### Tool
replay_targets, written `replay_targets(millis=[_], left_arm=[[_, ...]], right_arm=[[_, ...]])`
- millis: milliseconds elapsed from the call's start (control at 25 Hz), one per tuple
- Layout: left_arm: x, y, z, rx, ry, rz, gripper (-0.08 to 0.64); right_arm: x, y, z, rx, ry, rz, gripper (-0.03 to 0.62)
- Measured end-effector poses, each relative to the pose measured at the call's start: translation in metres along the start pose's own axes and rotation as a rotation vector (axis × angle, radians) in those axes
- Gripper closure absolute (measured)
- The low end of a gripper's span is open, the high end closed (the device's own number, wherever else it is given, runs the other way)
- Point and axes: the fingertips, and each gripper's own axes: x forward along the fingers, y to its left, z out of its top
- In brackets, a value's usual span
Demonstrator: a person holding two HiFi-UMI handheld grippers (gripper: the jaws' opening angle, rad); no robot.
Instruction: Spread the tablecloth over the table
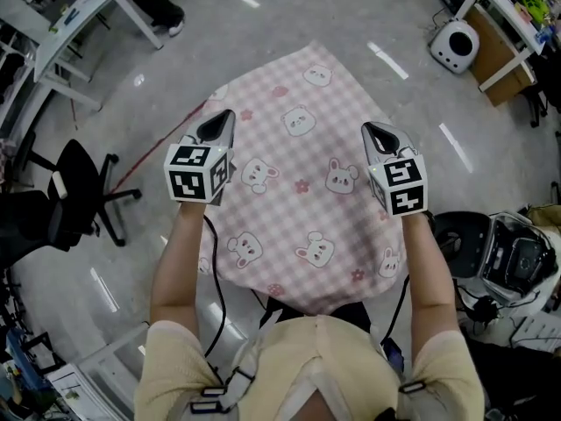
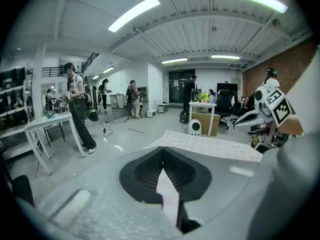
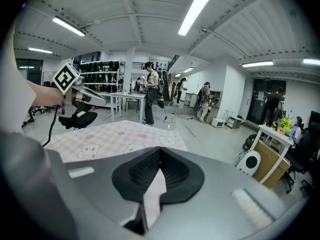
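A pink checked tablecloth (image 1: pixel 298 200) printed with bears and rabbits lies stretched out flat in front of me, one corner pointing away. It covers whatever is beneath it, so no table shows. My left gripper (image 1: pixel 221 117) is shut on the cloth's left edge, and a pink strip (image 2: pixel 167 194) runs between its jaws. On the right edge my right gripper (image 1: pixel 374 131) is shut as well, with a fold of cloth (image 3: pixel 152 194) pinched between its jaws. Both grippers are held at about the same height, roughly a cloth's width apart.
A black office chair (image 1: pixel 74 191) stands to the left on the grey floor. White tables (image 1: pixel 61 24) are at the far left, and a wooden desk (image 1: pixel 495 46) with a round white speaker (image 1: pixel 454 46) at the far right. Gear (image 1: pixel 517 253) lies near my right. People (image 2: pixel 77 109) stand further off.
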Motion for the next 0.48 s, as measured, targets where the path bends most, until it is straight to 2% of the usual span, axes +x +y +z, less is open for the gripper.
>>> replay_targets(millis=[480], left_arm=[[-0.071,-0.043,-0.033,-0.055,0.008,-0.031,0.555]], right_arm=[[-0.058,0.044,-0.005,0.082,-0.021,-0.038,0.588]])
